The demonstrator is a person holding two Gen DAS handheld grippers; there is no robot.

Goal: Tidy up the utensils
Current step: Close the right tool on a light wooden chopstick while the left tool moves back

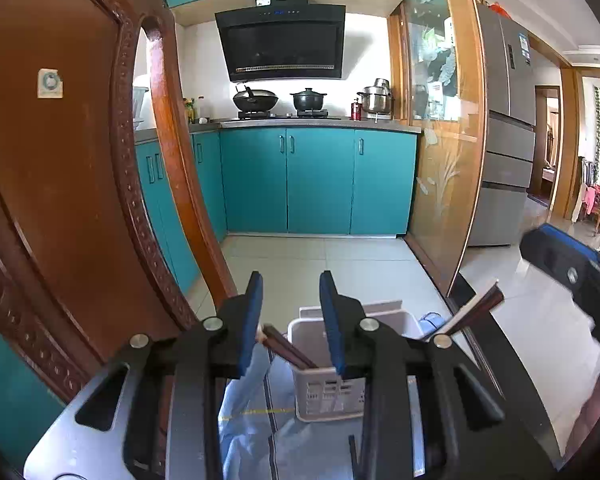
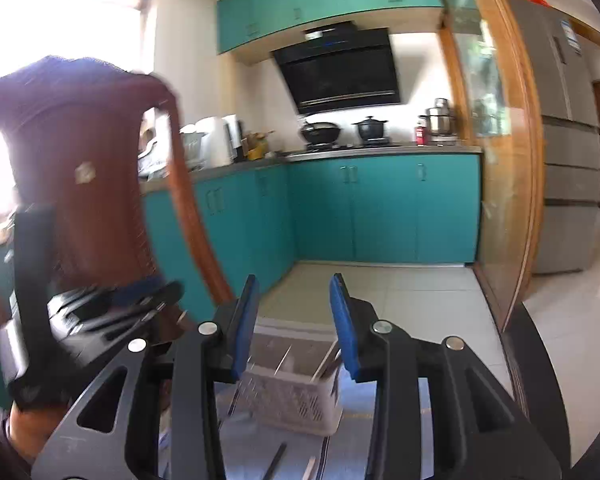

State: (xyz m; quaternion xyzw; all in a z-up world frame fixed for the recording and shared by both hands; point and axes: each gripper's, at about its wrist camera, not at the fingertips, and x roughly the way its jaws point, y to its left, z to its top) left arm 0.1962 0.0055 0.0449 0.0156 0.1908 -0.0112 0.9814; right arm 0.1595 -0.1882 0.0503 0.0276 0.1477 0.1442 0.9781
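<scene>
We hold our left gripper [image 1: 290, 320] up above a white plastic basket [image 1: 328, 396] that sits on a blue striped cloth [image 1: 252, 420]. Its blue pads stand apart with nothing between them. Brown chopsticks [image 1: 290, 352] already lean inside the basket, and more chopsticks [image 1: 476, 312] poke up on the right.

Our right gripper [image 2: 294, 320] is spread wide too and holds nothing. From its camera the basket [image 2: 292, 400] looks blurry, so the thin sticks [image 2: 328, 360] inside are probably chopsticks as well. Two loose sticks [image 2: 276, 460] lie on the cloth [image 2: 340, 452] near us, in front of the basket.

We think the next job is to pick up those loose sticks. To do it well, we should dip down slowly, pinch one stick near its middle, lift it straight, and drop it tip down into the basket without bumping the tall wooden chair [image 1: 60, 160] beside us.
</scene>
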